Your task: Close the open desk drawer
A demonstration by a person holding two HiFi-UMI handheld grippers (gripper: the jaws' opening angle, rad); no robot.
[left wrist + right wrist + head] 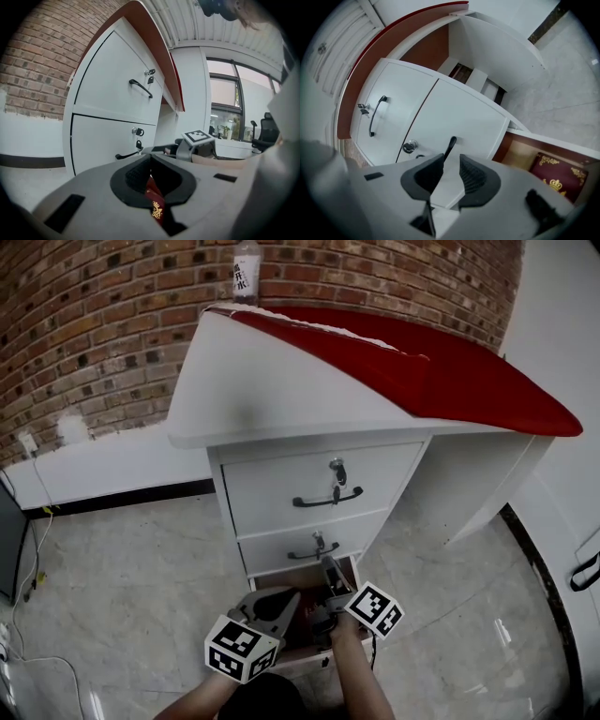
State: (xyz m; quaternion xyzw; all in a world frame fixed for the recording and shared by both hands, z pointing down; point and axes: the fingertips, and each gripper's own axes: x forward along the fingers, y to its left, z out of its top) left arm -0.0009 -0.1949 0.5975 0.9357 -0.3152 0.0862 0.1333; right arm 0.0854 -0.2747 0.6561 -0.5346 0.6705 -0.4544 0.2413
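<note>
Head view: lowest white wooden drawer [286, 576] beneath red worktop [450, 371] standing open; left gripper [151, 177] jaws pinching dark-red gold-crested booklet [155, 202], likely for stowing; right gripper [449, 171] jaws spread, free for pushing.

Left hand-held gripper [151, 176] clamps a red booklet [154, 196] (pads pressed together); right hand-held gripper [449, 171] gapes.

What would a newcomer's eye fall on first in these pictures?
The white desk with the curved red top fills the head view; its lowest drawer stands open with a dark red, gold-printed book inside. Before it, the left gripper has its jaws shut on a thin dark red booklet with a gold emblem, while the right gripper holds its jaws apart, gripping nothing.
</note>
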